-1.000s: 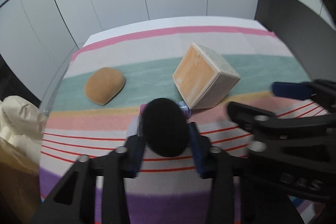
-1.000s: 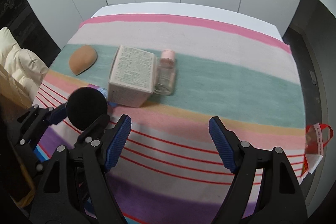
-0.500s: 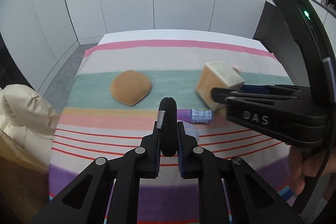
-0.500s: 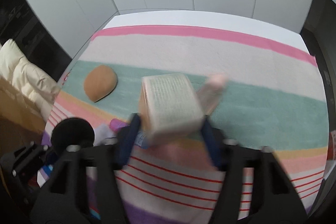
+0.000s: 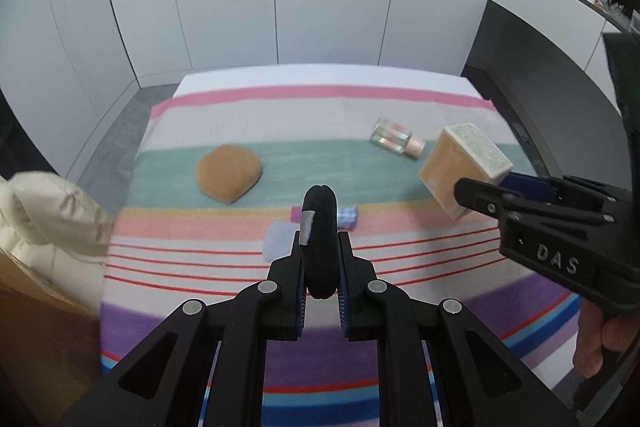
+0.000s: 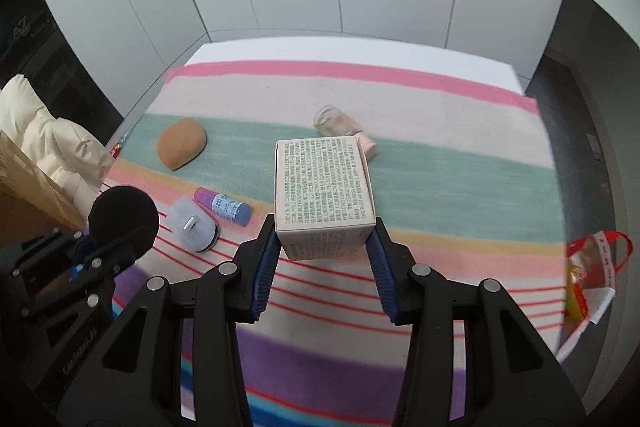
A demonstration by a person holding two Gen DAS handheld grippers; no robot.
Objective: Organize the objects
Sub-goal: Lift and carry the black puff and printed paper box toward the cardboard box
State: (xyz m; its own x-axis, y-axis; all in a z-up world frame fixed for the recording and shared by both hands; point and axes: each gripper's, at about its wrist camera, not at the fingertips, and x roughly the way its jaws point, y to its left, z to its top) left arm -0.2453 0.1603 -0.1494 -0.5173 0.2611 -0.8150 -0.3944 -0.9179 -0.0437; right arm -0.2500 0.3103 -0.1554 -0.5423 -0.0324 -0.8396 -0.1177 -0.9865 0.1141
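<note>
So the right gripper (image 6: 324, 247), marked "DAS", clamps the fine-print box (image 6: 324, 195) hiding part of the bottle (image 6: 340, 125) behind, left gripper (image 5: 320, 259) squeezes a black puff (image 5: 320, 239).

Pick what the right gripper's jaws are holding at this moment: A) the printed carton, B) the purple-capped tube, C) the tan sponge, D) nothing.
A: in the right wrist view, the right gripper has its jaws pressed on both sides of the printed carton, lifted clear of the striped cloth.
</note>
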